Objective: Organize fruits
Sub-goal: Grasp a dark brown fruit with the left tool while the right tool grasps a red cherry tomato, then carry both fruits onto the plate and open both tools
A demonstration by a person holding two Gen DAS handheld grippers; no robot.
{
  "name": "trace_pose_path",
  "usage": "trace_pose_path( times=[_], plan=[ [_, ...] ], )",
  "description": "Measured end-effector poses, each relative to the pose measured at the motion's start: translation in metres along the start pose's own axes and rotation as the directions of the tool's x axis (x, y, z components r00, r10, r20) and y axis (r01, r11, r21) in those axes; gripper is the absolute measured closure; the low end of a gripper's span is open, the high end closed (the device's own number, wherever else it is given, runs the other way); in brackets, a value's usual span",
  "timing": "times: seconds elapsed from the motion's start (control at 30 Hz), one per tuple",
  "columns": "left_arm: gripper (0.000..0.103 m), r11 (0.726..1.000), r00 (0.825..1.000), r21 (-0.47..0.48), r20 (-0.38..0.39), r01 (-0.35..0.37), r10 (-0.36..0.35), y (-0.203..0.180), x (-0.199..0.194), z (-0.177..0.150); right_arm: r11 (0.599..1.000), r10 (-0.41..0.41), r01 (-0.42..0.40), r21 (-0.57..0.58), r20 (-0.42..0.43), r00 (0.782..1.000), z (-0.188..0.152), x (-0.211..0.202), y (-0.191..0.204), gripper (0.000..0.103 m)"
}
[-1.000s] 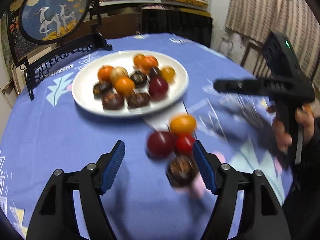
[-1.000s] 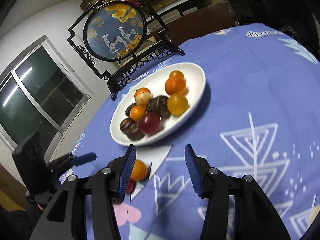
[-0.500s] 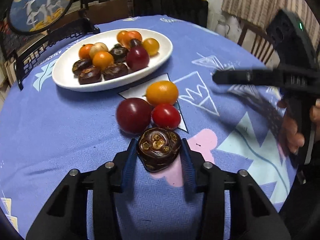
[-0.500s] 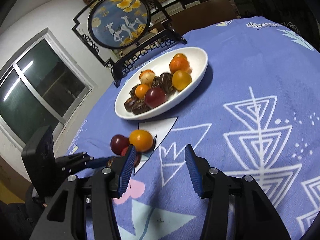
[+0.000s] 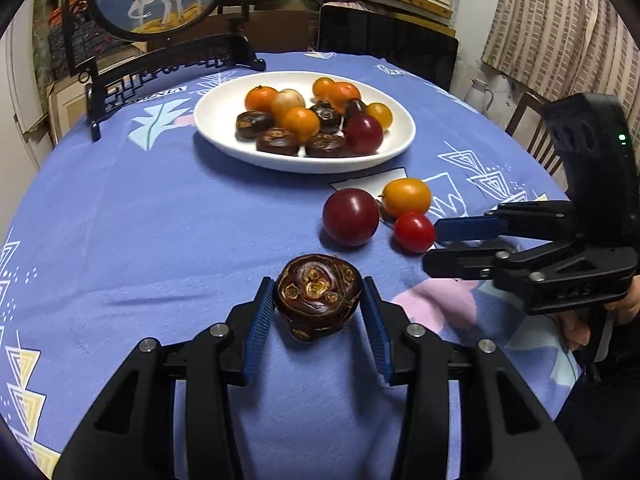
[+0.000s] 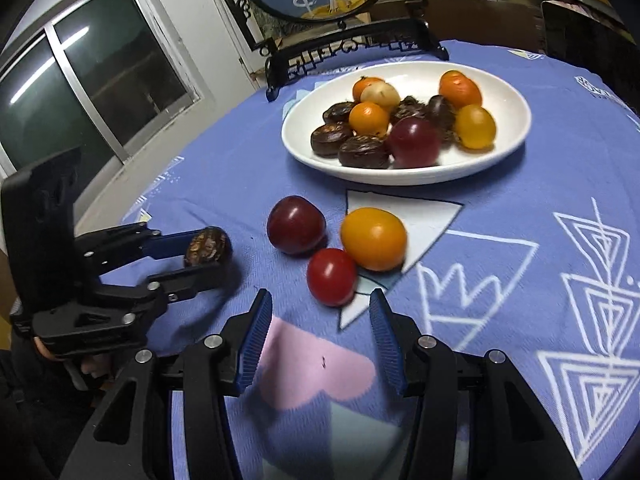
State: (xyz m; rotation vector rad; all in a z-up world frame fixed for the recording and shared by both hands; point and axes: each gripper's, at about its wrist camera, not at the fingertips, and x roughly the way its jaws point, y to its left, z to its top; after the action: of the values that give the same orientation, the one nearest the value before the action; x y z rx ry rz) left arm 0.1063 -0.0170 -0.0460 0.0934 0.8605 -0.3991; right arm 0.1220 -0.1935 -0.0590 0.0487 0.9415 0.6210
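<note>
While the left hand-held gripper (image 5: 318, 310) pinches a dark fruit (image 5: 318, 296) bound for the plate (image 5: 224, 120), the right hand-held gripper (image 6: 320, 334), spread, lines up on the red tomato (image 6: 331, 276).

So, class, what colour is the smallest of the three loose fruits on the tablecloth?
Bright red: the cherry tomato, clearest in the right wrist view.

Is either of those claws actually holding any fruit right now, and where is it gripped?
Left claw grips the dark brown water chestnut by its two sides. Right claw is open, holding nothing.
</note>
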Motion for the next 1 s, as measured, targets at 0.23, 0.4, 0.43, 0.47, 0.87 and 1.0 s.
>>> trace_pose_path(
  times=[0.23, 0.4, 0.43, 0.47, 0.87, 1.0],
  plan=[
    [0.06, 1.0, 1.0, -0.007, -0.001, 0.009, -0.009, 0.003, -0.001, -0.004, 0.999, -0.043, 0.043, 0.016, 0.003, 0.999, 0.009, 0.01, 0.001, 0.064],
    [0.06, 1.0, 1.0, -0.006, 0.003, 0.011, -0.011, 0.003, -0.002, -0.002, 0.998, -0.028, 0.028, 0.048, 0.012, 1.0, 0.007, 0.007, -0.006, 0.076],
    [0.06, 1.0, 1.0, -0.007, 0.004, 0.011, -0.011, 0.003, -0.002, -0.002, 0.998, -0.024, 0.024, 0.051, 0.015, 1.0, 0.005, 0.005, -0.006, 0.076],
    [0.06, 1.0, 1.0, -0.008, 0.006, 0.011, -0.011, 0.003, -0.003, -0.002, 0.998, -0.012, 0.011, 0.054, 0.016, 1.0, 0.003, 0.003, -0.007, 0.076],
    [0.06, 1.0, 0.999, 0.01, 0.027, 0.026, -0.026, -0.008, -0.005, 0.011, 0.994, 0.019, -0.028, 0.103, 0.091, 0.996, -0.007, -0.038, -0.03, 0.076],
    [0.06, 0.999, 0.999, 0.029, 0.042, 0.025, -0.026, -0.015, -0.003, 0.023, 0.993, 0.006, -0.021, 0.116, 0.129, 0.992, 0.002, -0.052, -0.041, 0.076]
  ],
)
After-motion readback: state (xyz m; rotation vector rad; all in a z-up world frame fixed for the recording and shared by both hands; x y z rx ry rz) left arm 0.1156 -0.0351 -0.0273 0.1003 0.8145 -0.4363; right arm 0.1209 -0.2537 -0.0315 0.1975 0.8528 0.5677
